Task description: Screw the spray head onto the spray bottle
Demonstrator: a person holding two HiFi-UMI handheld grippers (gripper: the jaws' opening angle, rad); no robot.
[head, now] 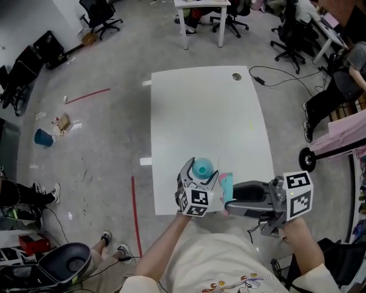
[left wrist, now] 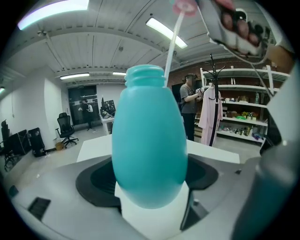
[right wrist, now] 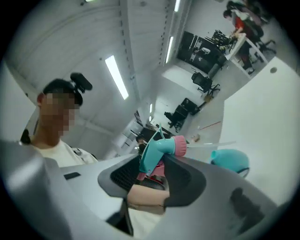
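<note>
A teal spray bottle (head: 202, 168) stands upright over the near edge of the white table (head: 206, 109), with my left gripper (head: 197, 178) shut on its body. In the left gripper view the bottle (left wrist: 149, 150) fills the middle, its threaded neck bare, and the jaws (left wrist: 150, 190) clamp its lower half. My right gripper (head: 229, 200) is shut on the teal spray head (head: 227, 186), just right of the bottle. In the right gripper view the spray head (right wrist: 161, 151) lies sideways with its pink collar and clear tube (right wrist: 211, 145) pointing toward the bottle (right wrist: 229, 160). That tube (left wrist: 171, 42) passes beside the bottle's neck.
The table has a round cable hole (head: 237, 76) at its far right. Office chairs (head: 100, 16) and desks stand beyond it, a blue bin (head: 43, 137) lies on the floor at left, and red tape (head: 136, 212) marks the floor beside the table. A person (left wrist: 188, 110) stands by shelves.
</note>
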